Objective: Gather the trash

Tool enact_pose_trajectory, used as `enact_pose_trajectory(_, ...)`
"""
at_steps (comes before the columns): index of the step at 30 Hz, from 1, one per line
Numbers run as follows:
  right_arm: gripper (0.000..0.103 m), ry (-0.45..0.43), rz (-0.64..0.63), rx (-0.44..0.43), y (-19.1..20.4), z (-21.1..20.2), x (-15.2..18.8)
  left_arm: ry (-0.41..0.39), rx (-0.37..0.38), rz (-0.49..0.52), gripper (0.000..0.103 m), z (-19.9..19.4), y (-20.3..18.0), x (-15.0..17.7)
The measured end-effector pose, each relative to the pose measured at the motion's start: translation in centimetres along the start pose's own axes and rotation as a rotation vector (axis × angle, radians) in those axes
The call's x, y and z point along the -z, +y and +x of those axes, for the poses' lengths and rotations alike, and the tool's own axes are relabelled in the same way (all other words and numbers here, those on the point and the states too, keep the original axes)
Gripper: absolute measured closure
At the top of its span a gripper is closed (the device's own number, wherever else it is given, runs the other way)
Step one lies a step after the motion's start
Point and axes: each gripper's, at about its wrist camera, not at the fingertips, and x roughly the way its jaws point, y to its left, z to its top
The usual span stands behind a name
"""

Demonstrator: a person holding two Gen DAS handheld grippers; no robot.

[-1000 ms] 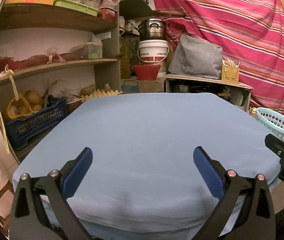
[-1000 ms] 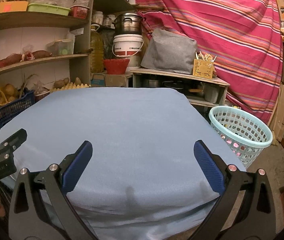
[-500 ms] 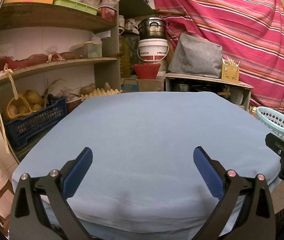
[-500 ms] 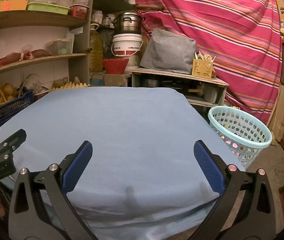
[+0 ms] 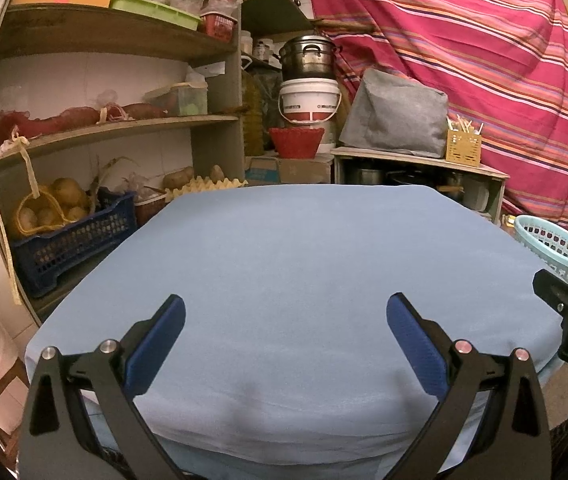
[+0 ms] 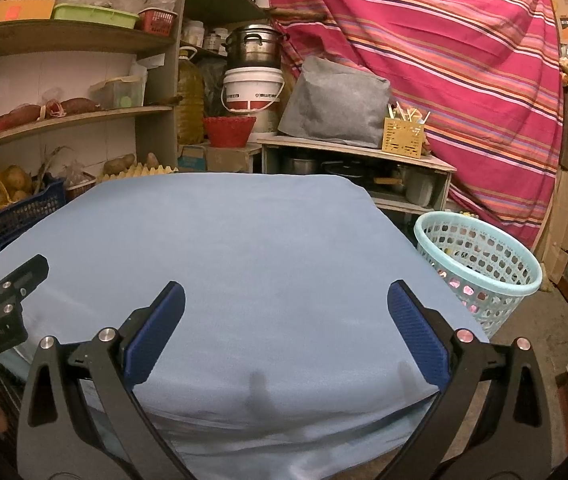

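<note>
Storeroom table under a pale blue cloth [image 5: 303, 264], both grippers above its near edge.

Left gripper [image 5: 285, 318]: jaws spread wide, holding nothing, blue pads [image 5: 156, 346] over bare cloth. Right gripper [image 6: 285, 316]: likewise wide open and empty. Trash basket [image 6: 479, 268]: pale turquoise, perforated, on the floor just beside the table's right edge; small items show through its holes, too small to identify. Backdrop: wooden shelves [image 5: 96, 130] at left, white bucket [image 5: 309, 100] with a metal pot [image 5: 309, 56] on top, striped red cloth [image 6: 443, 64] hung behind.
</note>
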Motion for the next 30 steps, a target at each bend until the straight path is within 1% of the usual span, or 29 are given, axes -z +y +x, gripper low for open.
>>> enact_pose_trajectory(12, 0.004, -0.001, -0.003, 0.001, -0.14, -0.04, 0.10, -0.024, -0.007, 0.012, 0.005, -0.26, 0.74, 0.14)
enact_pose_trajectory(30, 0.004, -0.001, -0.003, 0.002, -0.16, -0.05, 0.12, -0.029, -0.008, 0.019, 0.004, -0.34, 0.66, 0.07)
